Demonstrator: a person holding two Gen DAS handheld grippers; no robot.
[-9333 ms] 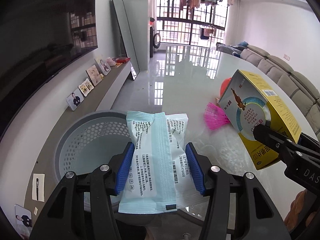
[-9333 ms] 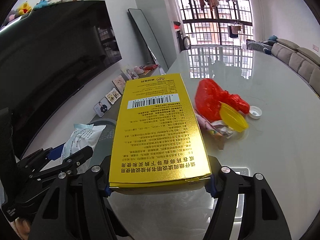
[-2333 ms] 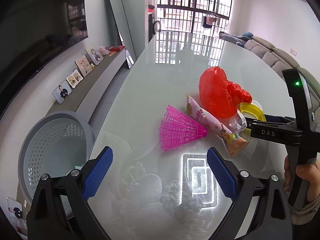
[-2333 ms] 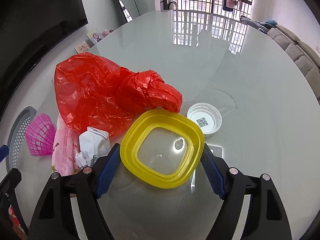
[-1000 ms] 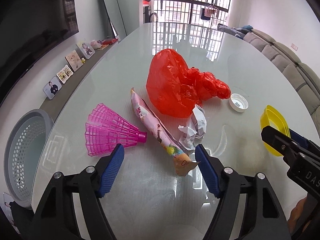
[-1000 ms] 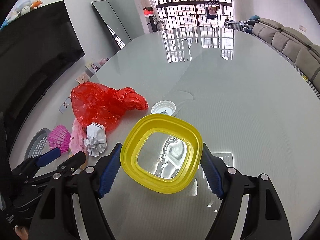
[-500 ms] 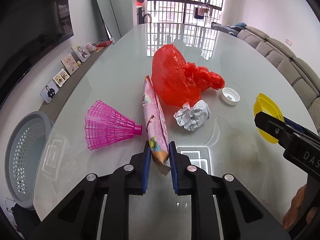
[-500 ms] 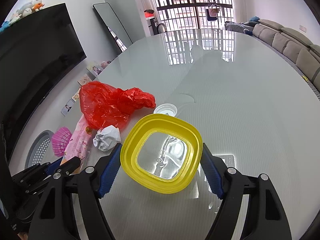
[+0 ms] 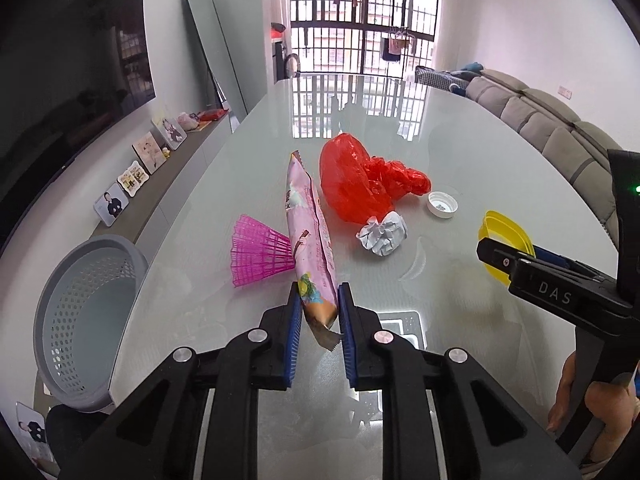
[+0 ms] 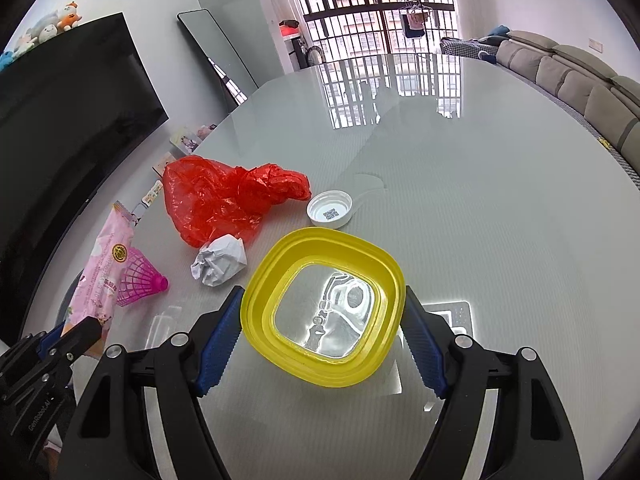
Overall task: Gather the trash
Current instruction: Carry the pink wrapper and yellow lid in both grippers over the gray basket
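A big shiny pale glass table (image 9: 460,152) is filling the room and mirroring the barred window (image 9: 360,40). A grey sofa (image 9: 552,120) is running along its right side, and a black TV (image 9: 68,92) is hanging on the left wall.

The left gripper (image 9: 319,312) is squeezing the near end of a long crinkly pink snack wrapper (image 9: 308,232), tilted up off the table. A pink net-like plastic shuttlecock (image 9: 256,252) is lying just behind it, near the table's left edge. A grey round basket full of holes (image 9: 80,312) is sitting low, off that edge.

The right gripper (image 10: 322,332) is pinching a smooth yellow plastic lid with rounded corners (image 10: 324,304). In the middle of the table, a crumpled white paper ball (image 10: 218,260) is touching a wrinkly red plastic bag (image 10: 224,196). A small round white cap (image 10: 330,209) is lying near the bag.
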